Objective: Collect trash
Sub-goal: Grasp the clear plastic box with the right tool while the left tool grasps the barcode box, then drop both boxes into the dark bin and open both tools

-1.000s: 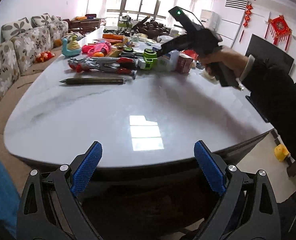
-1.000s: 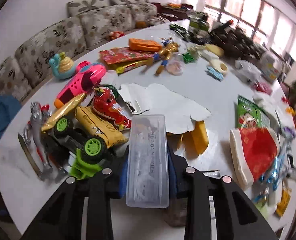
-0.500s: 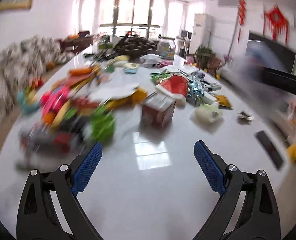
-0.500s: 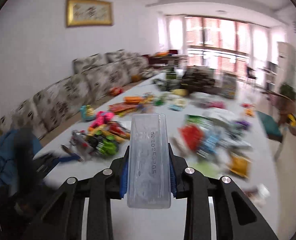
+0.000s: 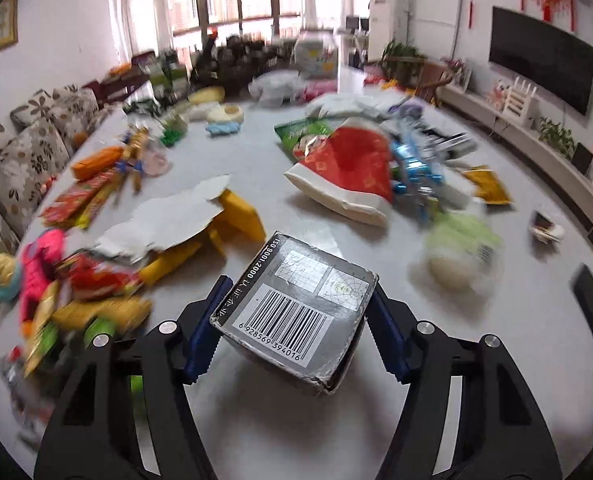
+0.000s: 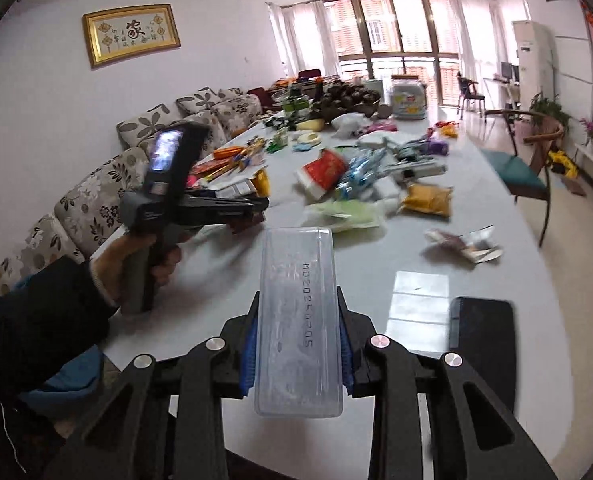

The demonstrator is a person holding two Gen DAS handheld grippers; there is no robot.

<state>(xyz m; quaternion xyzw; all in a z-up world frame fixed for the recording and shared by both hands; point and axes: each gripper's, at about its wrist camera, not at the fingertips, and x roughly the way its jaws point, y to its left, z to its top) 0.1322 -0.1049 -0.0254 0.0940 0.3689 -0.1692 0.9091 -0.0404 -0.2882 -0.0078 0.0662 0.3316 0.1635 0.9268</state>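
Barcoded box point(image 5: 296, 312), red pouch point(image 5: 348, 168) beyond; torn paper point(image 5: 164, 216)

Daylight pours in from the windows point(image 6: 384, 36) far ahead of my jaws, blown out to near white; the room is bright and evenly lit; a pale glare patch point(image 6: 418, 300) lies on the worktop point(image 5: 296, 208) just ahead of my right jaws; shadows are soft; clutter point(image 5: 68, 288) left of my left jaws is smeared by motion blur; both views bow at the edges, with black corners.
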